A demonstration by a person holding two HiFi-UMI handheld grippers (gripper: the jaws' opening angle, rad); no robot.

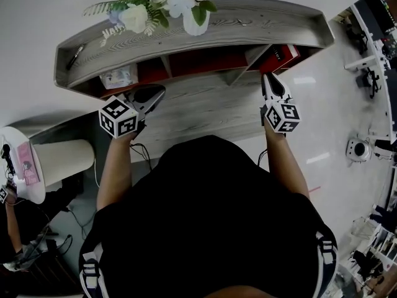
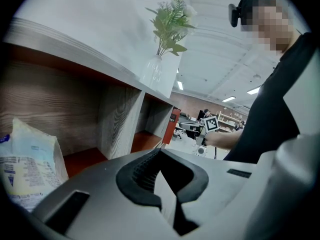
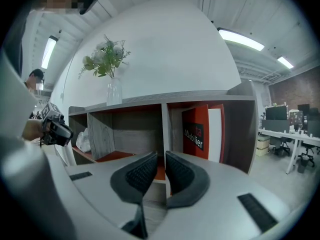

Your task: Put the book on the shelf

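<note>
Book point(image 1: 282, 57) first: it is already on the shelf point(image 1: 248, 23), standing upright in the rightmost compartment with its red cover turned partly outward, so the task looks all but done.

At the left end of the shelf, a pale packet point(image 1: 118, 76) sits in the first compartment. Just in front of it the left gripper point(image 1: 149, 98) hovers over the table point(image 1: 205, 110), its jaws pressed together with nothing in them. Above, on top of the shelf, stands a vase of white flowers point(image 1: 164, 5). The middle compartment holds nothing that I can see.

At the right, the right gripper point(image 1: 271, 82) points at the book's compartment but is clear of the book, jaws drawn together and holding nothing.

The risk I see is the book itself. It stands alone, with no neighbour to lean on, and could tip or slide out if the right gripper brushes its cover while pulling away. A hasty upward lift of the left gripper could also catch the shelf's edge and rock the vase.
</note>
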